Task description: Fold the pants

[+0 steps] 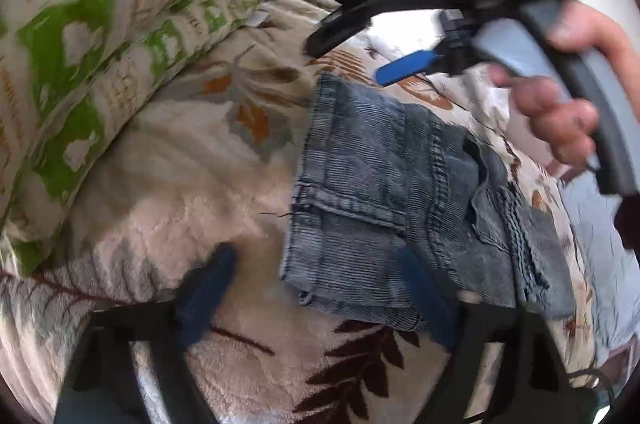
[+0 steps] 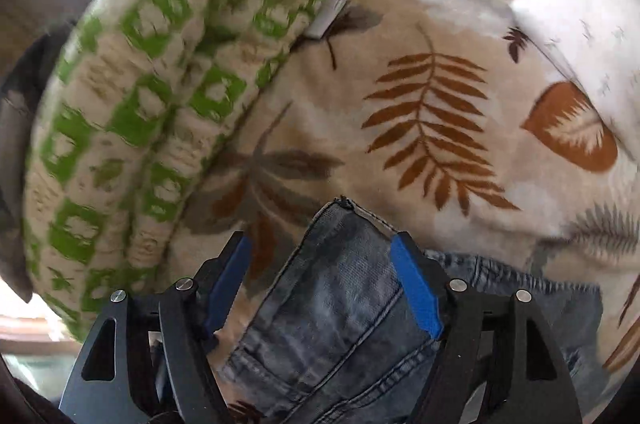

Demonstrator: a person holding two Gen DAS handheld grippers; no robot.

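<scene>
Grey-blue denim pants [image 1: 400, 207] lie folded into a compact stack on a cream blanket with leaf prints [image 1: 180, 183]. My left gripper [image 1: 316, 288] is open, its blue-padded fingers spread just above the near edge of the stack, holding nothing. The right gripper's body shows above the pants in the left wrist view, held by a hand [image 1: 560, 103]. In the right wrist view the pants [image 2: 340, 304] lie under my right gripper [image 2: 324, 256], which is open, with one corner of the denim between its fingers.
A thick folded cream-and-green patterned blanket [image 1: 92, 35] lies left of the pants; it also shows in the right wrist view [image 2: 160, 103]. The leaf-print blanket [image 2: 440, 103] stretches right and beyond. A light grey cloth [image 1: 600, 244] lies at the right edge.
</scene>
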